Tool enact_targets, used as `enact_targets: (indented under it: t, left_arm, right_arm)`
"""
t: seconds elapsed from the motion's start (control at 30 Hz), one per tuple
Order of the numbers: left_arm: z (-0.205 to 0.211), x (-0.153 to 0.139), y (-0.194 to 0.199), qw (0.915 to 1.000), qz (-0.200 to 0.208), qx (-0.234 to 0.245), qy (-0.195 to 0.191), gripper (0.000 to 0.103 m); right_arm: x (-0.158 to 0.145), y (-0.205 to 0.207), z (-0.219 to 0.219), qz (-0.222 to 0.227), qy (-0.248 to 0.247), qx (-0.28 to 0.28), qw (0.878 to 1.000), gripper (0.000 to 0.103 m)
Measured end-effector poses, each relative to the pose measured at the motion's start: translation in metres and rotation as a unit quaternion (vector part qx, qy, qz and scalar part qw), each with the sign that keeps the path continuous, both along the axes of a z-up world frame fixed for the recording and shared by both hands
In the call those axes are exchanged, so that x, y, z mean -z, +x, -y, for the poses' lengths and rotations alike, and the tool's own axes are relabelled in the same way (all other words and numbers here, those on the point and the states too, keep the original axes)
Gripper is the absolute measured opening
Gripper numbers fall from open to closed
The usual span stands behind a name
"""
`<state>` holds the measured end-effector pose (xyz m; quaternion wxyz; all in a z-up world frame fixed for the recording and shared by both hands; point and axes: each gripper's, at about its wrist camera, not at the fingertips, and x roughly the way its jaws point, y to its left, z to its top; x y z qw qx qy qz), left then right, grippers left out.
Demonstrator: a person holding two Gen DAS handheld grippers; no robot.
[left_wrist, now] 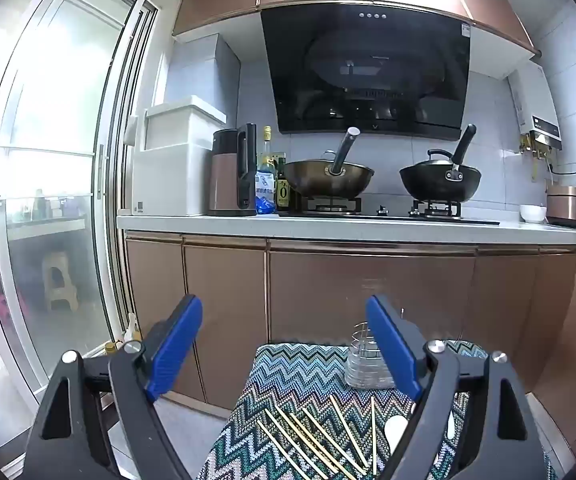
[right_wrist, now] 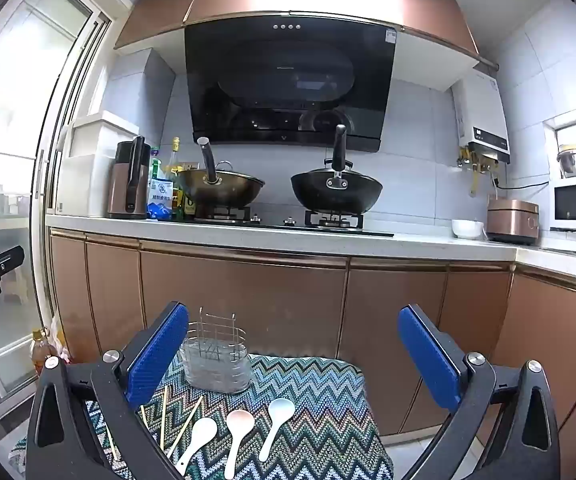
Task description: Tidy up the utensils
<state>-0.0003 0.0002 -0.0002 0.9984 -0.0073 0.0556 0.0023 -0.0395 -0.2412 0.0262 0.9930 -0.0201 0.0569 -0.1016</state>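
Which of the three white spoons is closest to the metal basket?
The rightmost spoon in the right wrist view. Its bowl lies highest up the zigzag cloth, nearest the wire utensil basket. The middle spoon and left spoon lie farther back.

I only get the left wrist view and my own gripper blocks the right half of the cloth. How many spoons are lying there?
Observer: Three white spoons, side by side, bowls pointing toward the holder.
Operator: Anything in the holder yet?
Observer: It looks empty from the right view.
Operator: Is the right gripper holding something?
Observer: No, the right gripper is open above the cloth, nothing between its fingers.
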Motion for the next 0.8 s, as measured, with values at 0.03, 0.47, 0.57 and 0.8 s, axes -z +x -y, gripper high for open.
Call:
enact_targets:
  t: [0.03, 0.47, 0.57, 0.8]
  left_arm:
    - [0.000, 0.000, 0.000, 1.0000, 0.000, -0.001, -0.001, 0.083]
    - [-0.001, 0.000, 0.000, 1.0000, -0.006, -0.001, -0.008, 0.083]
    - [0.000, 0.003, 0.001, 0.9999, -0.009, 0.000, -0.010, 0.083]
    - [-0.006, 0.000, 0.002, 0.9997, -0.015, 0.003, -0.020, 0.083]
  right_arm:
    - [0.000, 0.000, 0.000, 0.002, 0.005, 0.000, 1.000, 0.103]
    - [-0.003, -0.003, 0.003, 0.005, 0.012, 0.003, 1.000, 0.103]
    - [-0.002, -0.003, 0.004, 0.006, 0.014, 0.001, 1.000, 0.103]
    - [0.000, -0.003, 0.003, 0.009, 0.017, -0.002, 1.000, 0.103]
